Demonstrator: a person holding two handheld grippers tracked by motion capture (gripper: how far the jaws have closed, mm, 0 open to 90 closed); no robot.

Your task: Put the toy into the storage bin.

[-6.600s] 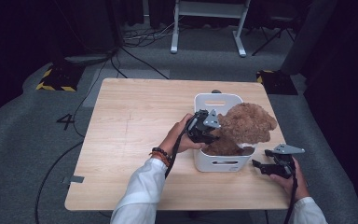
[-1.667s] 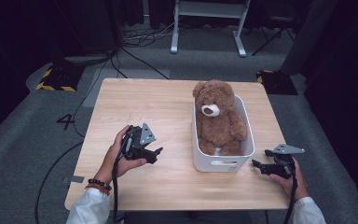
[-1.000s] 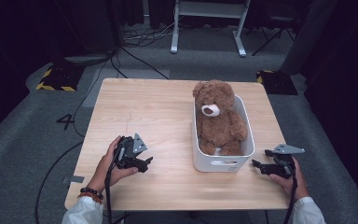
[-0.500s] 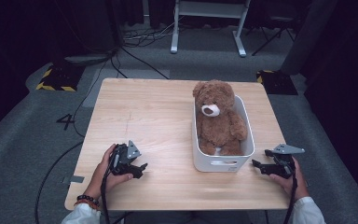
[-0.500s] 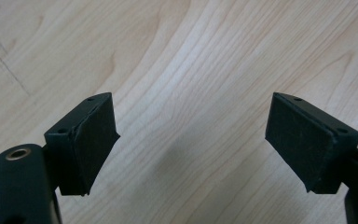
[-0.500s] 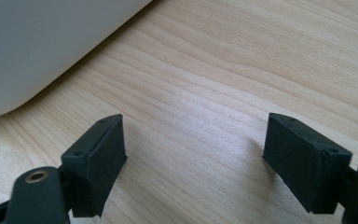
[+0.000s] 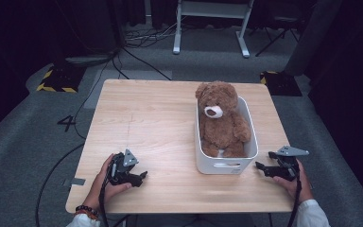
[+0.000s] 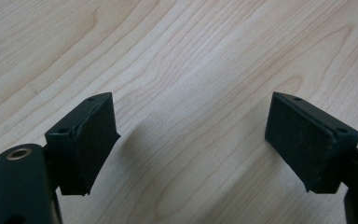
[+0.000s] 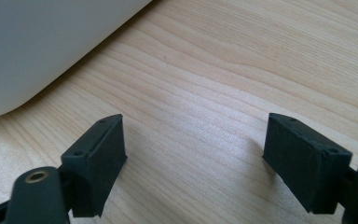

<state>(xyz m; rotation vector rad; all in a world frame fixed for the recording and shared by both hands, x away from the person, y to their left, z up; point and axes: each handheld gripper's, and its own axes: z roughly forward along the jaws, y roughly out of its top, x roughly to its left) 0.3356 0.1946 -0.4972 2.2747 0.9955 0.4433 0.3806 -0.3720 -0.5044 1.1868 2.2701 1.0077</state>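
Note:
A brown teddy bear (image 7: 221,119) sits upright in a white bin (image 7: 250,142) on the right half of the wooden table (image 7: 160,118). My left gripper (image 7: 142,176) rests low over the table's front left part, well to the left of the bin. Its jaws stand wide apart over bare wood, with nothing between the pads (image 8: 95,140). My right gripper (image 7: 260,168) sits at the front right, just off the bin's near corner. It is open too, and the bin's white wall (image 9: 46,46) curves past its upper left.
The table's front edge lies close behind both hands. Beyond the table are grey carpet, black cables (image 7: 137,52), a white stand's legs (image 7: 208,28) and yellow-black floor markers (image 7: 56,80).
The teddy, earlier lying across the bin with my left gripper on it, now sits upright inside. My left gripper has drawn back toward the front left edge. The right gripper has stayed put.

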